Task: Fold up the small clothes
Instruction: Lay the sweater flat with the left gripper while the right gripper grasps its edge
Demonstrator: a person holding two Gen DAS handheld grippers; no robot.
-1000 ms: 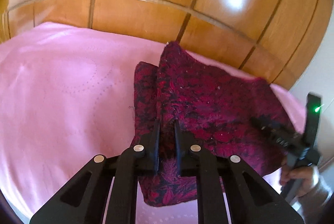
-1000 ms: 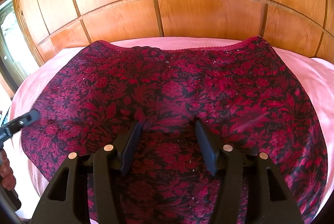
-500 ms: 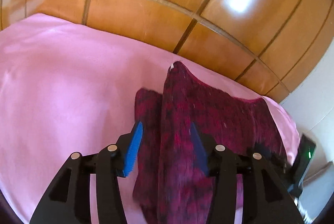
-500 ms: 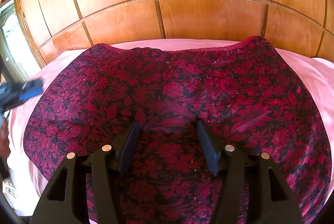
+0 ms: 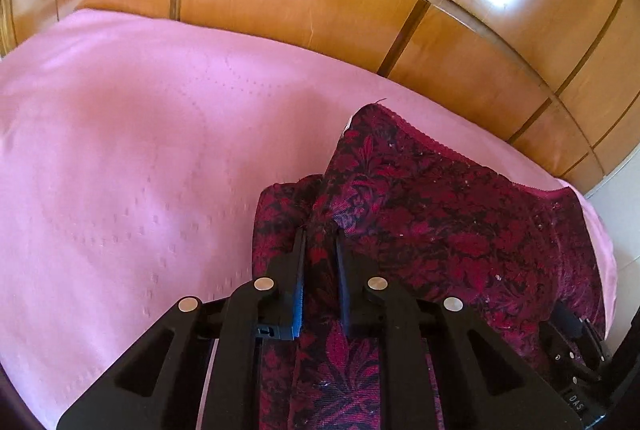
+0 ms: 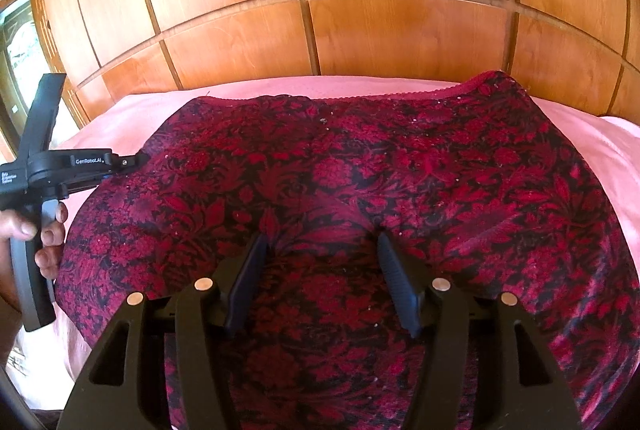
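Left gripper [image 5: 319, 242], lower centre, fingers pinched on the red floral garment [image 6: 360, 169]'s side edge for folding; right gripper [image 6: 322, 258], fingers apart, pins the cloth mid-frame on the pink bedsheet [image 5: 120, 149].

Backdrop is a glossy orange-brown wooden panel wall [image 6: 400, 41], split into rectangular panels by thin darker grooves, with bright light patches reflecting off the upper panels. Below it lies a pale pink bedsheet with a faint dotted embossed pattern [image 5: 120, 165], reaching up to the wall. Far left in the right wrist view, a dark-framed glass window or door [image 6: 18, 53]; off-white plain wall strip [image 5: 616, 213] at the left wrist view's right edge.
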